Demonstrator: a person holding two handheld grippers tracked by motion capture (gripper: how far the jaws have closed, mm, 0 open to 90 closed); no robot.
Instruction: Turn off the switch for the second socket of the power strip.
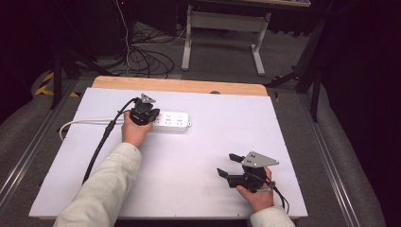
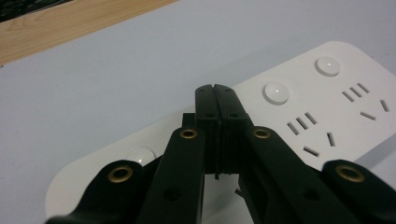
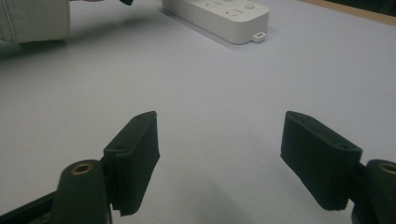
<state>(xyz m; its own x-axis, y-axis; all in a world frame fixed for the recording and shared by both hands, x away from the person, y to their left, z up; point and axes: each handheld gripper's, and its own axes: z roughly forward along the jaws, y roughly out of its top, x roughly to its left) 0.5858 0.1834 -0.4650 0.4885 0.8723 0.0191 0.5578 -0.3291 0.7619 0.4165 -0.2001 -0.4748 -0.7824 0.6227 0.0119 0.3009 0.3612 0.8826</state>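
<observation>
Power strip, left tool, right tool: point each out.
Power strip (image 1: 176,121): high view, on its white top face.
Left tool (image 2: 216,88): left gripper view, at the closed jaw tips.
Right tool (image 3: 219,140): right gripper view, midway between the open jaws.

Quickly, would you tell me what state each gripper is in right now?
Left gripper: shut, jaws pressed together over the white power strip, holding nothing.
Right gripper: open, jaws wide apart above the table, empty.

The power strip (image 2: 322,116) looks like smooth white plastic with glossy round buttons. The table (image 1: 198,151) has a matt pale top and a bare wood edge. The sleeve (image 1: 101,189) is cream cloth.
</observation>
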